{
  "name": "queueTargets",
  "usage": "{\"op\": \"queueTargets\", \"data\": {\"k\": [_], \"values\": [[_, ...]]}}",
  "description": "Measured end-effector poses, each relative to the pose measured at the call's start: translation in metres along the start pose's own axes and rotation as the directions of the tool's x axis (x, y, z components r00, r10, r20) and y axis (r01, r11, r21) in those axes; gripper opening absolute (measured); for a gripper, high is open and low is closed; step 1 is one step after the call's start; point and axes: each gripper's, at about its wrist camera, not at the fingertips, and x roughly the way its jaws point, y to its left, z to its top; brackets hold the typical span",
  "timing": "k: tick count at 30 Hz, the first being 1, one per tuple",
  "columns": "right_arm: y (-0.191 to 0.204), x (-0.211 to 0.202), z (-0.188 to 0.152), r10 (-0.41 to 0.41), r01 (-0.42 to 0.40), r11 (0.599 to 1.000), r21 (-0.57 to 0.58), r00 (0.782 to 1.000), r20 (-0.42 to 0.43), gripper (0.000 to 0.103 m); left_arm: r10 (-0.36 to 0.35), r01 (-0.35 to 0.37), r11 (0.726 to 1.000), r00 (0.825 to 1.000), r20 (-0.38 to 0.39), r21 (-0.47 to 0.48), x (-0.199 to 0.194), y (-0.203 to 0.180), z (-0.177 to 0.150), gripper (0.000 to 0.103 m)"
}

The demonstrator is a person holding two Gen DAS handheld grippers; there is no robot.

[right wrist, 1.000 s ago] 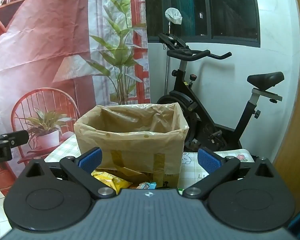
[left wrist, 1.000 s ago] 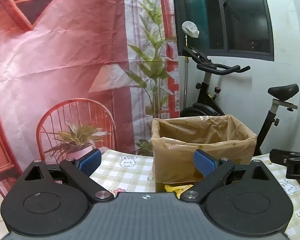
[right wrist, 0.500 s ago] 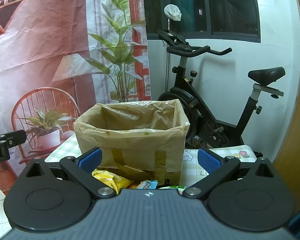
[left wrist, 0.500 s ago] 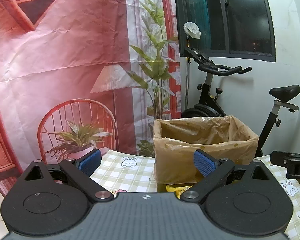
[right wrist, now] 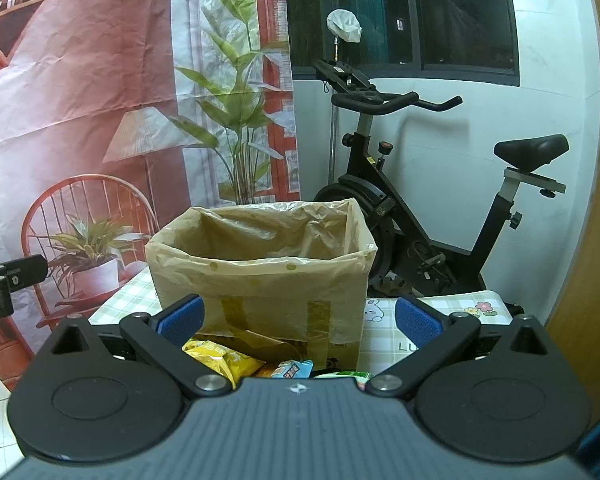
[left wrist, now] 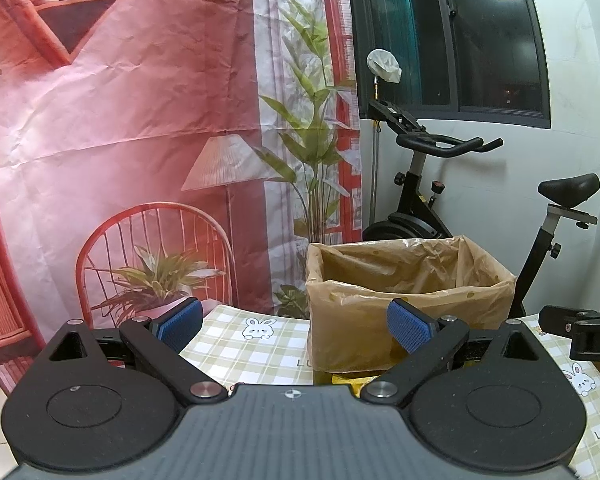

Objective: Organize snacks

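A cardboard box lined with a tan plastic bag [right wrist: 260,276] stands open on the checked tablecloth [left wrist: 240,344]; it also shows in the left wrist view [left wrist: 408,300]. In front of it lie snack packs: a yellow bag [right wrist: 216,358], a blue pack [right wrist: 294,368] and a green-white pack [right wrist: 340,374], mostly hidden behind the gripper body. A yellow bag edge [left wrist: 352,380] shows in the left wrist view. My left gripper [left wrist: 294,326] is open and empty, to the box's left front. My right gripper [right wrist: 298,318] is open and empty, just before the box above the snacks.
A black exercise bike [right wrist: 420,220] stands behind the table at the right. A printed backdrop with a red chair and plants [left wrist: 140,160] hangs behind. The other gripper's finger shows at the right edge [left wrist: 572,328] and at the left edge [right wrist: 8,280].
Both views have tilted down slightly, so the box sits lower in frame. In the right wrist view more of the snack packs have come into sight. Both grippers stay open.
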Motion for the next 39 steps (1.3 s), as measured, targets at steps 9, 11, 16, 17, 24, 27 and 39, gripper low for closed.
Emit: {"op": "queueTargets", "data": {"k": [9, 11, 16, 17, 24, 27, 39], "values": [[-0.0025, -0.0005, 0.0024, 0.001, -0.001, 1.000, -0.001, 1.000, 0.001, 0.103, 0.001, -0.001, 1.000, 1.000, 0.002, 0.002, -0.0004, -0.0008, -0.0002, 0.100], [-0.0026, -0.0006, 0.0028, -0.002, 0.002, 1.000, -0.008, 1.000, 0.000, 0.103, 0.000, 0.000, 1.000, 1.000, 0.003, 0.002, -0.0005, -0.0008, -0.0002, 0.100], [-0.0031, -0.0011, 0.0032, -0.002, 0.002, 1.000, -0.009, 1.000, 0.000, 0.103, 0.000, 0.000, 1.000, 1.000, 0.003, 0.002, -0.0009, -0.0012, 0.0001, 0.100], [-0.0031, -0.0012, 0.0034, -0.002, 0.002, 1.000, -0.009, 1.000, 0.001, 0.103, 0.001, -0.001, 1.000, 1.000, 0.004, 0.003, -0.0009, -0.0013, 0.0000, 0.100], [-0.0036, -0.0015, 0.0034, -0.002, 0.002, 1.000, -0.010, 1.000, 0.000, 0.103, 0.000, 0.000, 1.000, 1.000, 0.005, 0.002, -0.0015, -0.0009, 0.0001, 0.100], [-0.0038, -0.0017, 0.0037, -0.003, 0.003, 1.000, -0.010, 1.000, 0.000, 0.103, 0.002, -0.002, 1.000, 1.000, 0.007, 0.002, -0.0022, -0.0010, 0.0004, 0.100], [-0.0034, -0.0017, 0.0032, -0.002, 0.002, 1.000, -0.010, 1.000, -0.001, 0.103, -0.001, 0.001, 1.000, 1.000, 0.013, 0.001, -0.0040, -0.0007, -0.0016, 0.100]]}}
